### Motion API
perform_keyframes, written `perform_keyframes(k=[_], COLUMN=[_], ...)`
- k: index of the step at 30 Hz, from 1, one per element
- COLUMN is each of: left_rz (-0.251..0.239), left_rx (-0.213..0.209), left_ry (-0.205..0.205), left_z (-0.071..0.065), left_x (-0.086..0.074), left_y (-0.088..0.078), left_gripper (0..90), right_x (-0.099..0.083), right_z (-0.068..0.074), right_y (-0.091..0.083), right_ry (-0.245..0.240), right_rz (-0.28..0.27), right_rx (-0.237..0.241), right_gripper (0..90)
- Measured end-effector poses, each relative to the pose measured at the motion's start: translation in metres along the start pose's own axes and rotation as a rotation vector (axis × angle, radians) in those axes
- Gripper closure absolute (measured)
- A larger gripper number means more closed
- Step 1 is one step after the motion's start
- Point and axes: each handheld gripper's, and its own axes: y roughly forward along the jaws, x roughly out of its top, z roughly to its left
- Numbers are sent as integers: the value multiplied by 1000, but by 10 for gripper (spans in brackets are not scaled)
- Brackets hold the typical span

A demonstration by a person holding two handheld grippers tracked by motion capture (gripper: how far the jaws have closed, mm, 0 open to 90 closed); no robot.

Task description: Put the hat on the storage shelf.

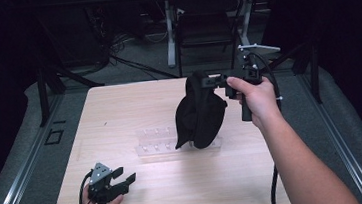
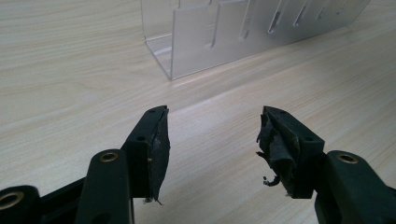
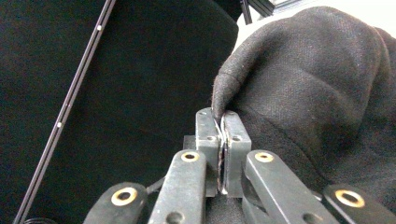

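Black fabric pouch hangs at centre frame in the high view, pinched by a thin fold at its upper right by the right gripper. Its lower end drapes down over the right part of the clear acrylic rack on the counter. In the right gripper view the fingers are closed nearly flat together, with only an edge of cloth caught between them.

Left gripper rests low at lower left of the high view, fingers spread apart with nothing between them; bare counter shows through the gap, with the rack's slotted end beyond.

Risks, as judged:
- Grip is on a narrow fold only. The weight of the hanging cloth could pull it out, dropping the pouch onto the rack.
- Trailing hem could snag a rack divider; a sideways pull would then drag or tip the light rack.
- Slack cloth hides the rack below, so lowering is partly blind.
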Motion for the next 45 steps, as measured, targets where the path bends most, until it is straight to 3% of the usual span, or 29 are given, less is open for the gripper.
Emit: perform_keyframes(k=[9,13,20,36,45], left_rz=[-14,-42,-81,-115,-116], left_rx=[-6,-37,-54,-119,-133], left_ry=[-14,-38,35,82,123], left_z=[-3,-8,-22,-53,-69], left_x=[4,13,35,71,86], left_y=[2,1,-1,15,20], left_gripper=[432,441,447,470,526], right_x=[-4,-7,-10,-13,-13], right_z=[-1,0,1,5,5], right_y=[7,11,16,29,30], right_ry=[-2,5,8,14,13], right_rz=[3,0,-3,2,-1], right_rx=[16,33,51,85,89], right_gripper=[881,880,880,879,877])
